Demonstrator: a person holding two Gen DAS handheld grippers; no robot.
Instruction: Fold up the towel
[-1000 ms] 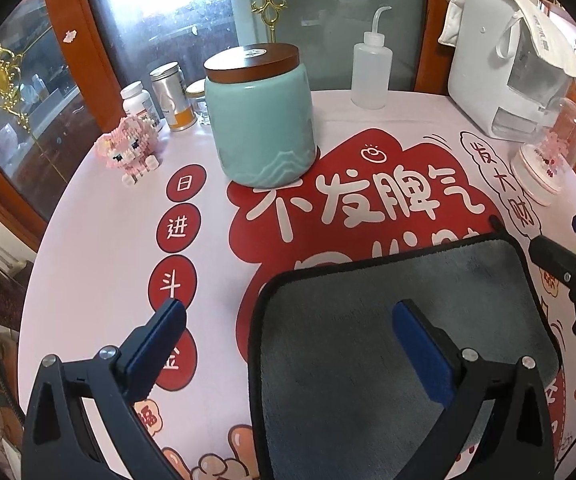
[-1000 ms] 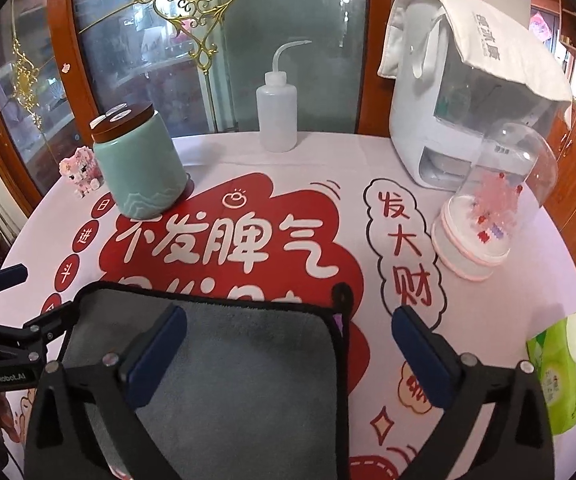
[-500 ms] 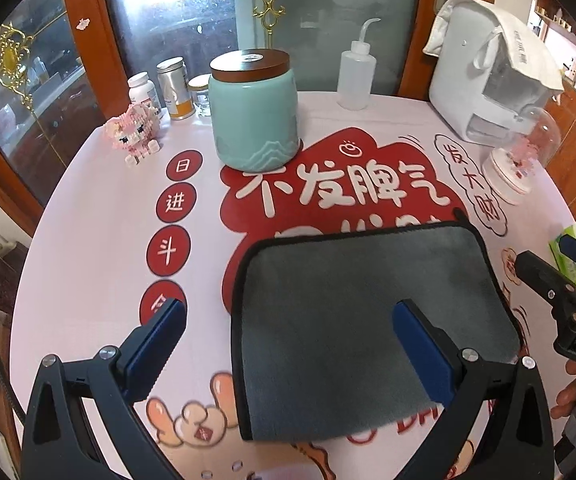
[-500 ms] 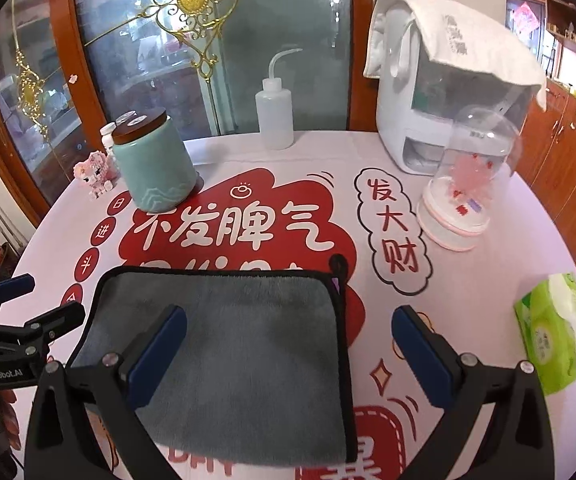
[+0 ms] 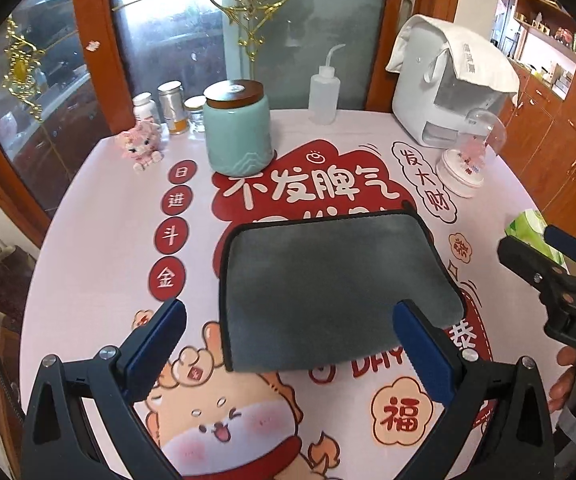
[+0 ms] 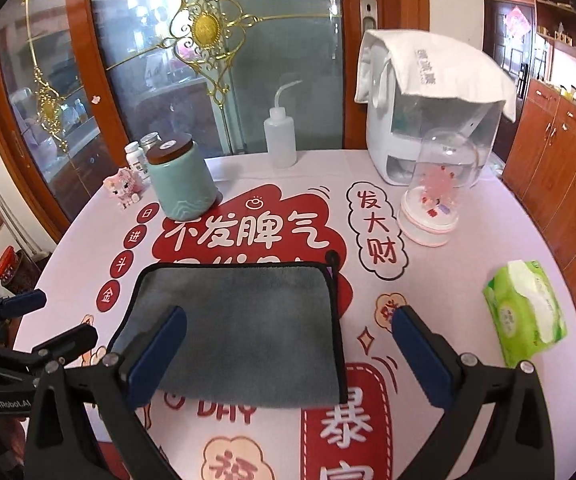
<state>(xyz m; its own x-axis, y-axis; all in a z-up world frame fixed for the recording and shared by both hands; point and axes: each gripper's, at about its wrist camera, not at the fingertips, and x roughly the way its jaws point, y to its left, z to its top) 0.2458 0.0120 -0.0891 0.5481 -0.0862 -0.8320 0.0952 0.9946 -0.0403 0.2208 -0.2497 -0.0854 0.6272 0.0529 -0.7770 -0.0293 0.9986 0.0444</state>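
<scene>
A grey towel [image 5: 328,280] with black trim lies folded flat in the middle of the round table; it also shows in the right wrist view [image 6: 244,324]. My left gripper [image 5: 288,348] is open and empty, held above the towel's near left edge. My right gripper [image 6: 288,348] is open and empty, above the towel's near right edge. The right gripper shows at the right edge of the left wrist view [image 5: 544,248], and the left gripper at the left edge of the right wrist view [image 6: 48,320].
A teal jar [image 5: 238,128] with a brown lid, a squeeze bottle [image 5: 324,92], small bottles [image 5: 168,108], a pink toy [image 5: 140,148], a white appliance [image 5: 444,92] and a glass dome [image 6: 436,192] stand along the far edge. A green tissue pack [image 6: 524,312] lies at the right.
Both grippers have pulled back and up from the towel, so more of the table shows. The towel lies still and both grippers stay open.
</scene>
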